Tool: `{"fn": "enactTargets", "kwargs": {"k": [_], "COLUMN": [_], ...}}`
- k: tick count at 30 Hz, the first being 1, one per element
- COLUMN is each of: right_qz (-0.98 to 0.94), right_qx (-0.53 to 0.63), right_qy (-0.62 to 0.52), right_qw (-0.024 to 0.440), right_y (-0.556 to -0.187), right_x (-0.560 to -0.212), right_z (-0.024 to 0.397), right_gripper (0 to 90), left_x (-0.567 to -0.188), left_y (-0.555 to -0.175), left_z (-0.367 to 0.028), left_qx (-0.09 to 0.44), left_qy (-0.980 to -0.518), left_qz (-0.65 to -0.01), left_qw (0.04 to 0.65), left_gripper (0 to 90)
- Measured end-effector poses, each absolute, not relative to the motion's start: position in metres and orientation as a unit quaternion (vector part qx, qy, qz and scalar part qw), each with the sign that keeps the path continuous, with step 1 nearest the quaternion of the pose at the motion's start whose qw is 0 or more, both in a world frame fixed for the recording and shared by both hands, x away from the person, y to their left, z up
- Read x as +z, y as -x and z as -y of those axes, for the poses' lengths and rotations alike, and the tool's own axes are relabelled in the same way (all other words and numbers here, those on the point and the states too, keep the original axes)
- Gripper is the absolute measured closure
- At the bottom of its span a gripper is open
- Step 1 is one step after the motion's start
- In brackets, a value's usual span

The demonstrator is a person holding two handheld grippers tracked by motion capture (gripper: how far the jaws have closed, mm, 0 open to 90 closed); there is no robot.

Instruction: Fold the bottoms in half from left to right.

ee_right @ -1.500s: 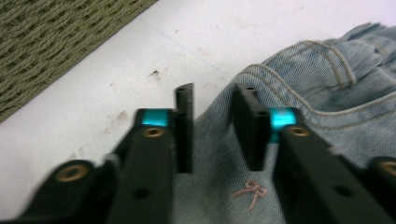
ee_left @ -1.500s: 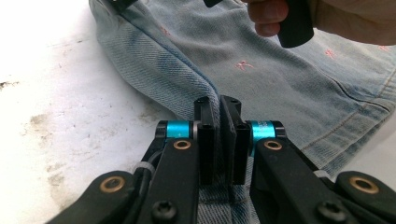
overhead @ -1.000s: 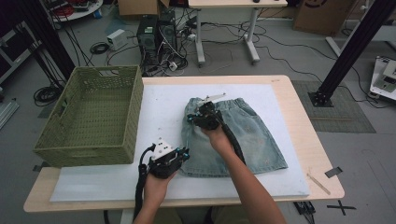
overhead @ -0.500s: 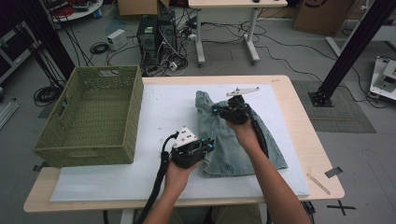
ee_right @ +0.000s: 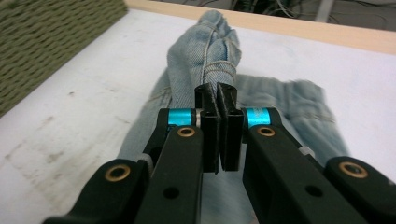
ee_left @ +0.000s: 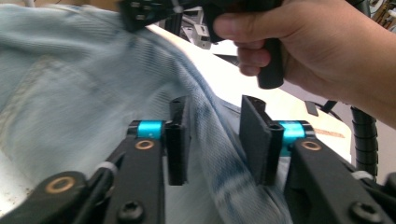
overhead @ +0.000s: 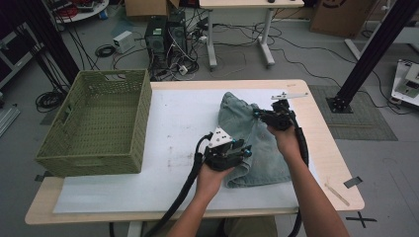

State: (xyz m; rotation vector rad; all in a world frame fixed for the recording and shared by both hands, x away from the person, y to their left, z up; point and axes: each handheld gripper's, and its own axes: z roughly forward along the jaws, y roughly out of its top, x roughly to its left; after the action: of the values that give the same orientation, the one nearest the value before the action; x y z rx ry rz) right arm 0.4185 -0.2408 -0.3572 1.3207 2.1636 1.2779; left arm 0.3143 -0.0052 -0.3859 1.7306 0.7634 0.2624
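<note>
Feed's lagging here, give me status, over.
Left gripper jaws just opening, denim shorts between. Right gripper shut on shorts. Basket clear of the work.

The shorts are faded blue denim, soft and matt, with a ribbed weave and stitched seams. The basket is woven green wicker, rough and dull. The table has a pale wood top under a smooth white sheet with faint smudges.
</note>
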Motion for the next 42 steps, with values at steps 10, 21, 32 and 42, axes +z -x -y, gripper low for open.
{"fn": "enactTargets", "kwargs": {"k": [10,21,32,42], "right_qz": [-0.729,-0.724,-0.729,-0.754], "right_qx": [0.435,0.388,0.411,0.407], "right_qy": [-0.505,-0.532,-0.504,-0.473], "right_qw": [0.158,0.206,0.213,0.207], "right_y": [-0.417,-0.418,-0.395,-0.347], "right_x": [-0.370,-0.390,-0.396,-0.418], "right_z": [0.279,0.291,0.301,0.320], "right_gripper": [89.6,88.9,67.6,60.9], "left_x": [-0.400,-0.418,-0.421,-0.428], "left_y": [-0.319,-0.318,-0.318,-0.318], "left_z": [-0.038,-0.076,-0.099,-0.104], "left_qx": [0.139,0.179,0.203,0.203], "left_qy": [-0.725,-0.723,-0.706,-0.720], "left_qz": [-0.367,-0.389,-0.393,-0.387], "left_qw": [0.565,0.543,0.553,0.540], "left_gripper": [52.6,34.8,24.1,24.1]}}
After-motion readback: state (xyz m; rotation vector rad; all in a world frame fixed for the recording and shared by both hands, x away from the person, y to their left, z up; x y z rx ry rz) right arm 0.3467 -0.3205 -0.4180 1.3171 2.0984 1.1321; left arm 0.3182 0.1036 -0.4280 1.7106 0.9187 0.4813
